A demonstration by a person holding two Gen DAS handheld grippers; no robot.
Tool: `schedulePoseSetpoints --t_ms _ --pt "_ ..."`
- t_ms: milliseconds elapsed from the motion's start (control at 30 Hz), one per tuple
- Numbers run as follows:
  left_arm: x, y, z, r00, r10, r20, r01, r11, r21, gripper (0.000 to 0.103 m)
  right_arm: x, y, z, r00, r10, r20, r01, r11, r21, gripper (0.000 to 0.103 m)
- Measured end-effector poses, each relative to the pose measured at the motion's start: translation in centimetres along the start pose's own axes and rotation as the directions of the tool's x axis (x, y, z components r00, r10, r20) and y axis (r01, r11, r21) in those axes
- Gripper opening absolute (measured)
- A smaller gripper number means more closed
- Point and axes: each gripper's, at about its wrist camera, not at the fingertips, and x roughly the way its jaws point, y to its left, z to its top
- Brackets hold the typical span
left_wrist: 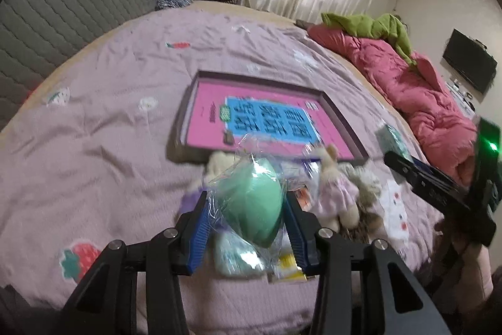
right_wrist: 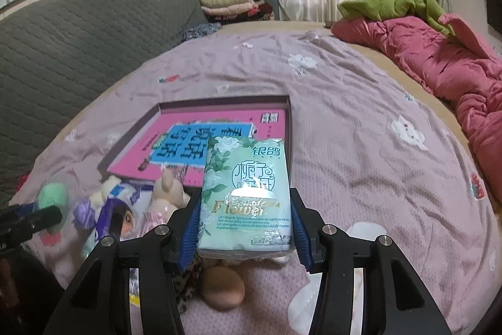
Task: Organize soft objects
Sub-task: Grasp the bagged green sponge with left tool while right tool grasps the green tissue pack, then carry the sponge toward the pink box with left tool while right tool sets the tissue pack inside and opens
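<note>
Two grippers each pinch a soft thing above the bed. The left gripper (left_wrist: 246, 209) has its blue pads pressed on either side of a green sponge (left_wrist: 251, 203) wrapped in clear crinkled plastic; the sponge sits between the fingers, lifted off the cover. The right gripper (right_wrist: 246, 225) clamps a pale green tissue pack (right_wrist: 248, 193) by its long sides, the pack standing upright between the pads with its printed face toward the camera.

Just below and beyond the left gripper's fingers lies a small heap on the purple bedspread (left_wrist: 109, 115): a plush rabbit in a pink dress (left_wrist: 335, 187), another pale plush toy (left_wrist: 219, 162) and some packets. Under the right gripper's fingers lies a brown rounded thing (right_wrist: 222, 288); what it is cannot be told.

Farther ahead of both grippers a shallow open box (left_wrist: 266, 118) rests flat on the bedspread, its pink and blue printed floor bare. Beyond it to the right a pink quilt (left_wrist: 423, 96) is bunched, with a green cloth (left_wrist: 370, 24) on top.
</note>
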Motion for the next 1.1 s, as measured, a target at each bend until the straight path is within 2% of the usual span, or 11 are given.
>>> schedulePoseSetpoints --t_ms 233,567,833,1100 --pt "2.0 1.1 3.2 0.999 0.027 0.044 -0.027 1.000 -0.010 0.045 0.3 0.6 1.0 1.000 0.006 0.025 -0.006 1.000 -0.009 0.052" --pt "6.2 2.3 6.9 0.997 0.060 0.051 -0.060 0.998 -0.002 0.045 3.1 0.6 3.4 1.000 -0.008 0.028 0.009 1.000 -0.017 0.052" --pt "10.1 3.7 9.0 0.999 0.053 0.009 -0.053 0.998 -0.022 0.045 6.4 0.6 4.3 1.000 -0.014 -0.014 0.013 1.000 -0.028 0.052" --pt "13.4 3.5 9.2 0.996 0.066 -0.061 -0.066 0.998 -0.002 0.045 9.6 0.5 4.5 0.996 -0.037 -0.078 0.033 0.998 -0.049 0.052"
